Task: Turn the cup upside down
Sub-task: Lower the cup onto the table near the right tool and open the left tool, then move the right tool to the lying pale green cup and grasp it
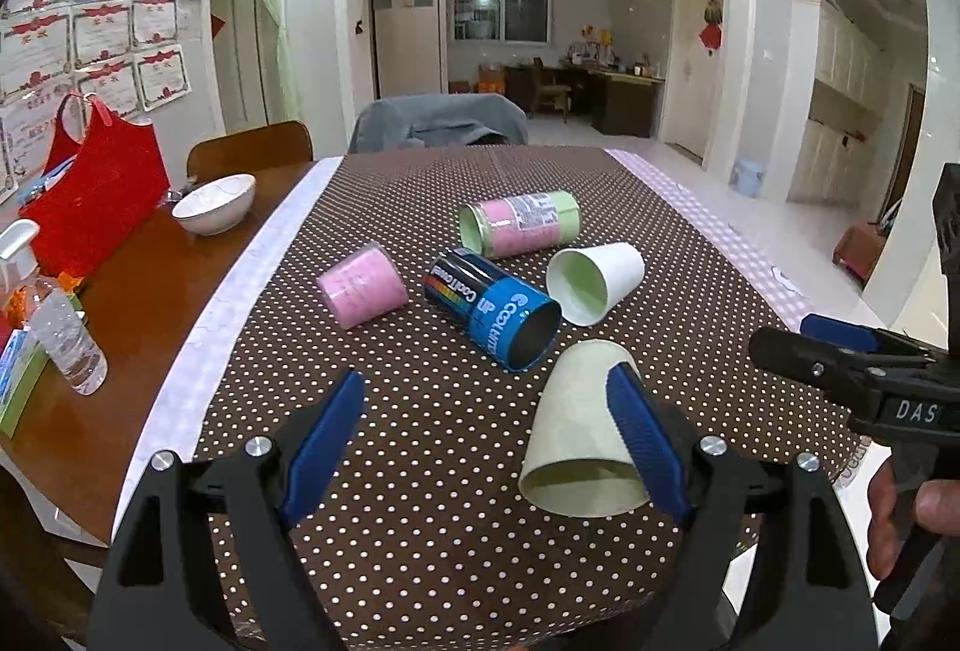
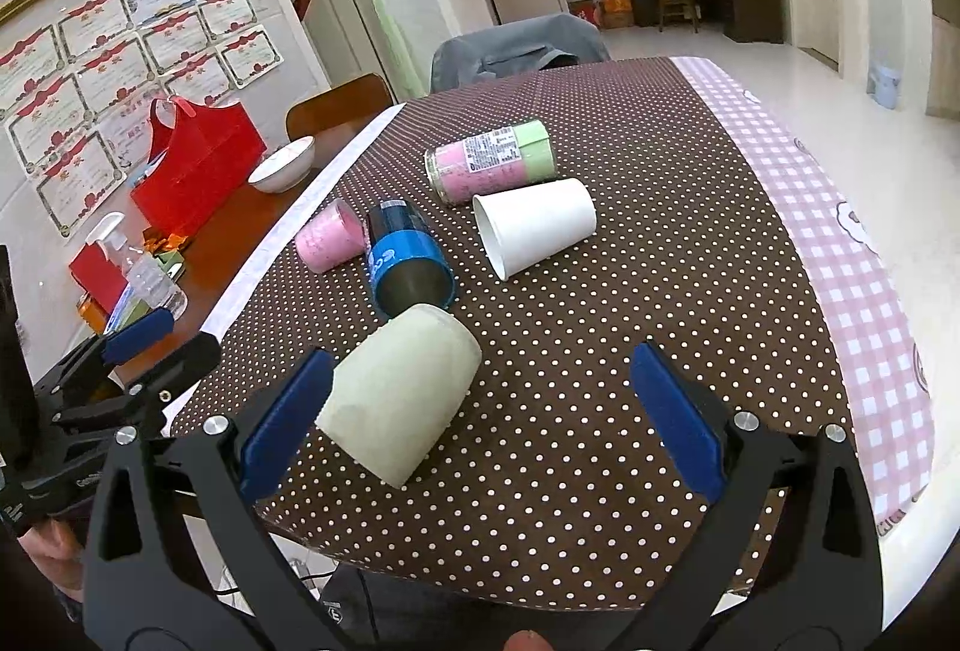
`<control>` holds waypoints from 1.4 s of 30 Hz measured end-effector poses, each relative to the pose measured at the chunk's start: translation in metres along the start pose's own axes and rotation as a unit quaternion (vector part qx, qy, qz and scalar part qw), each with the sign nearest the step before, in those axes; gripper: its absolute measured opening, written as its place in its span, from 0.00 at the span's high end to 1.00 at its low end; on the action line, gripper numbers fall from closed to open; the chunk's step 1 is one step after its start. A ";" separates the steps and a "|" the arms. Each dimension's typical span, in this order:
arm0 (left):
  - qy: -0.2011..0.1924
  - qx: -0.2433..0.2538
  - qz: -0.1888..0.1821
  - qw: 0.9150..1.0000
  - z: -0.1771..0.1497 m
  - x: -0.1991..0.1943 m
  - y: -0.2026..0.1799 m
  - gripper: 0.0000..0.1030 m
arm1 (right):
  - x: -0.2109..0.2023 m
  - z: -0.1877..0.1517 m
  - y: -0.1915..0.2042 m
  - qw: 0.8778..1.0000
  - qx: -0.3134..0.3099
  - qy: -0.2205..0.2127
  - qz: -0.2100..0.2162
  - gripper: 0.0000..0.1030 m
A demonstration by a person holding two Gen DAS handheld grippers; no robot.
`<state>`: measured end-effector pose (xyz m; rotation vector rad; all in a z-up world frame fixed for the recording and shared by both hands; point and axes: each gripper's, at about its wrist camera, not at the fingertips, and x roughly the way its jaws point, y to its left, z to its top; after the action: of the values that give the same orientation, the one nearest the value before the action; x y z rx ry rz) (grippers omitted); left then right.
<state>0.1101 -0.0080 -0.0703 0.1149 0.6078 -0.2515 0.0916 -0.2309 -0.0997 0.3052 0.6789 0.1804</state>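
Observation:
Several cups lie on their sides on the dotted brown tablecloth [image 1: 420, 471]. Nearest is a pale green paper cup [image 1: 579, 435], mouth toward me; it also shows in the right wrist view [image 2: 399, 393]. Behind it lie a blue can-shaped cup [image 1: 492, 312], a white paper cup [image 1: 594, 279], a pink cup [image 1: 363, 285] and a pink-and-green cup [image 1: 522, 222]. My left gripper [image 1: 489, 441] is open, its right finger beside the pale green cup. My right gripper [image 2: 480, 411] is open, its left finger next to the same cup; it also shows in the left wrist view [image 1: 840, 351].
A white bowl [image 1: 215, 203], a red bag [image 1: 96, 189] and a clear bottle [image 1: 66, 333] stand on the bare wood at the left. A chair with grey cloth [image 1: 438, 120] is at the table's far end. A pink checked cloth [image 2: 840, 255] covers the right side.

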 end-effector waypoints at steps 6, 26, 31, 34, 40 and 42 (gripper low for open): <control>-0.016 -0.008 0.014 1.000 -0.002 -0.014 0.008 0.21 | -0.003 0.001 0.006 1.000 -0.006 -0.002 0.002 0.06; -0.061 -0.023 0.056 0.996 -0.016 -0.049 0.024 0.20 | -0.006 0.003 0.023 0.999 -0.012 0.016 0.029 0.06; -0.066 -0.023 0.073 0.995 -0.021 -0.051 0.029 0.20 | 0.001 0.004 0.029 0.999 -0.011 0.033 0.033 0.06; -0.068 -0.025 0.078 0.994 -0.025 -0.052 0.034 0.20 | 0.006 0.004 0.034 0.998 -0.011 0.043 0.037 0.06; -0.060 -0.034 0.079 0.994 -0.033 -0.047 0.045 0.20 | 0.025 0.004 0.043 0.996 -0.005 0.079 0.039 0.06; -0.056 -0.039 0.082 0.994 -0.037 -0.044 0.051 0.20 | 0.034 0.004 0.043 0.994 0.004 0.099 0.046 0.06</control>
<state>0.0683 0.0564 -0.0738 0.0733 0.4929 -0.0744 0.1177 -0.1820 -0.1023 0.3294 0.8631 0.2994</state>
